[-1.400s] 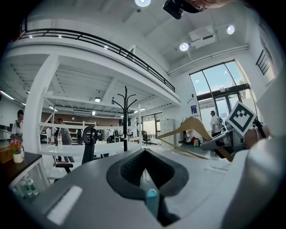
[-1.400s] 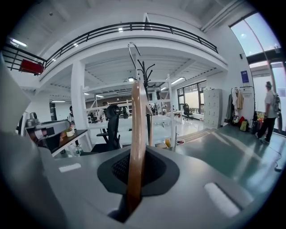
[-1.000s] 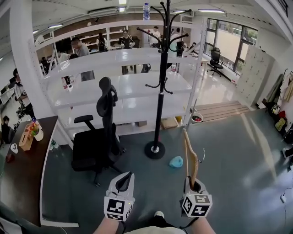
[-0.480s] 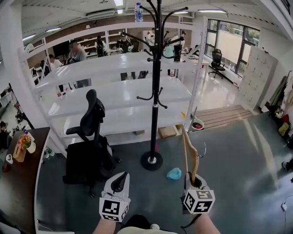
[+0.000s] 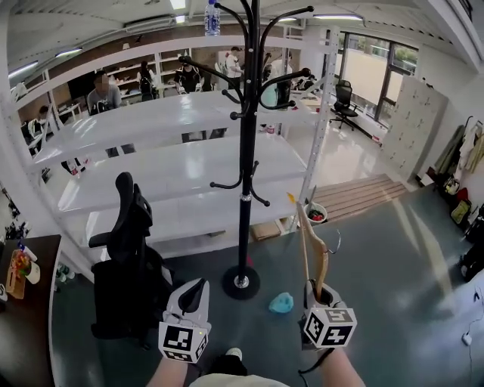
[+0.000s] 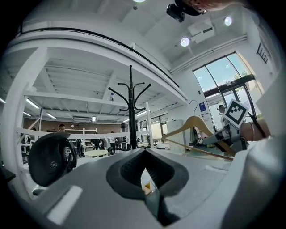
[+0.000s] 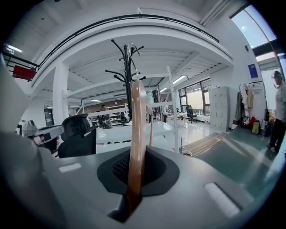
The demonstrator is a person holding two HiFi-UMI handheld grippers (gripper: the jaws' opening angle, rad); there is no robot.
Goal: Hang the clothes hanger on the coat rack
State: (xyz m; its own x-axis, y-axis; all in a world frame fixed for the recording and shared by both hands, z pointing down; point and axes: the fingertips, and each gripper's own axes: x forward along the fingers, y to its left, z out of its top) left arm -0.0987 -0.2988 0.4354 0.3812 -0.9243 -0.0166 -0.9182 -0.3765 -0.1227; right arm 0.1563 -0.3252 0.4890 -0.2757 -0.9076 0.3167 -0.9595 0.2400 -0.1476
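A black coat rack [image 5: 246, 151] with curved hooks stands on a round base straight ahead, and also shows in the left gripper view [image 6: 130, 107] and the right gripper view [image 7: 128, 85]. My right gripper [image 5: 318, 293] is shut on one end of a wooden clothes hanger [image 5: 312, 246], which stands up from the jaws with its wire hook to the right. That hanger [image 7: 136, 134] rises edge-on out of the right gripper [image 7: 135, 156]. My left gripper [image 5: 193, 293] is shut with nothing in it, level with the right one. The hanger [image 6: 192, 123] is on the left gripper view's right, beyond the left gripper [image 6: 144, 154].
A black office chair [image 5: 125, 257] stands left of the rack's base. White shelving [image 5: 166, 151] runs behind the rack, with a water bottle [image 5: 212, 15] on top. A teal object [image 5: 281, 304] lies on the floor near the base. People sit at desks far behind.
The rack, chair and shelves have drawn nearer and slid left in the head view. Both grippers have gone forward together, the hanger still upright in the right one.
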